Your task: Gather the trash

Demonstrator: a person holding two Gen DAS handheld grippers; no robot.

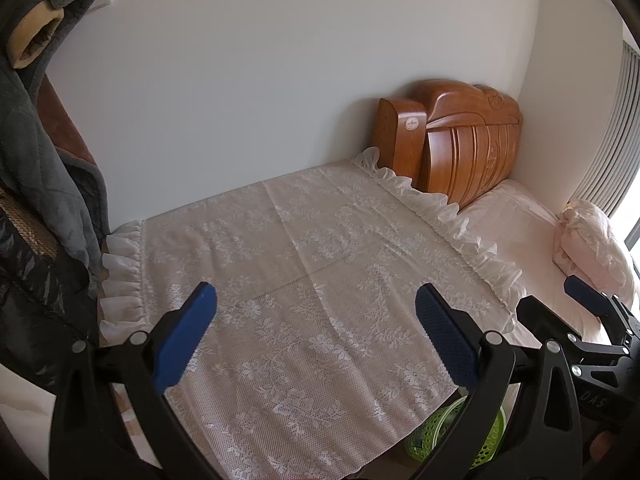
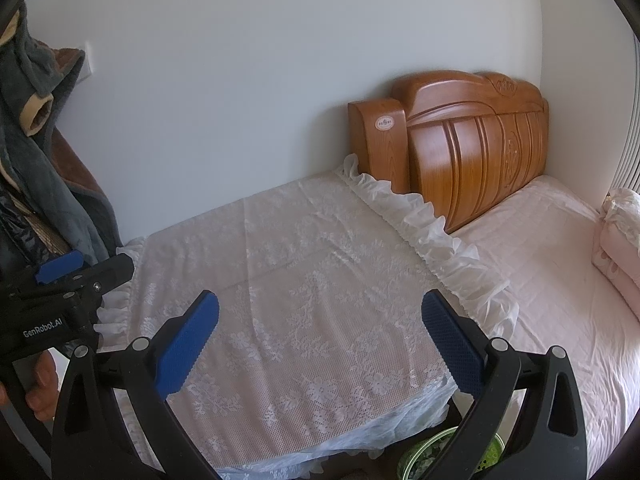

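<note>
Below right fingers (image 2: 452, 344): green basket (image 2: 416, 456).

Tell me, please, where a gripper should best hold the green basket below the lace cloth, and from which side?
Probably grip the green basket by its open rim, coming from above on the bed side, since the lace cloth overhangs its other side. Both grippers are open.

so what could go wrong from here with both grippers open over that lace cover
1. The lace cover has an open mesh and a ruffled edge, so the left gripper or right gripper could snag it if lowered.
2. The green basket sits low by the cover's near edge, partly hidden behind a finger, so a reach there is half blind.
3. No trash shows on the cover.
</note>
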